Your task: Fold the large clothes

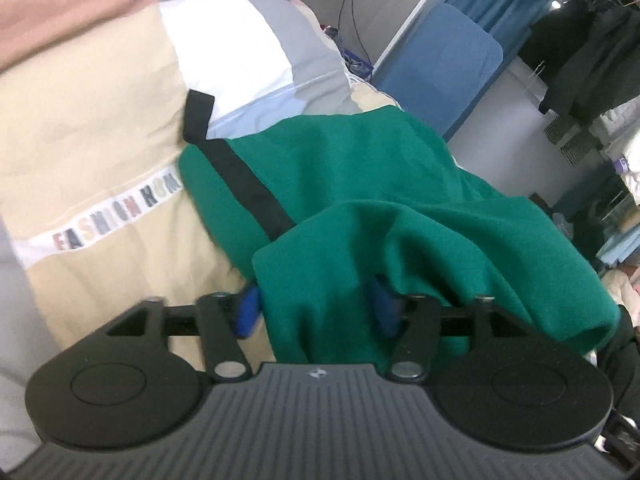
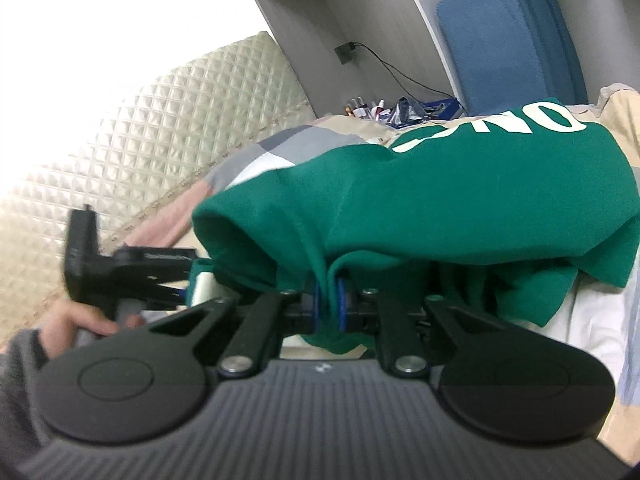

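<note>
A large green garment (image 1: 360, 184) with a black strap (image 1: 236, 168) lies bunched on a patchwork bed cover (image 1: 88, 128). In the right wrist view it (image 2: 460, 200) shows white letters. My left gripper (image 1: 316, 308) is open, its blue pads wide apart with a fold of the green cloth draped between them. My right gripper (image 2: 329, 304) is shut on a pinch of the green cloth near its edge. The left gripper (image 2: 132, 276) and the hand holding it show at the left of the right wrist view.
A pink blanket (image 1: 60, 4) lies at the bed's far end. A quilted headboard (image 2: 140, 120) stands behind. A blue cushion (image 1: 440, 56) leans by the wall. Small bottles and clutter (image 2: 384, 110) sit on a ledge past the bed. Dark clothes (image 1: 580, 52) hang at right.
</note>
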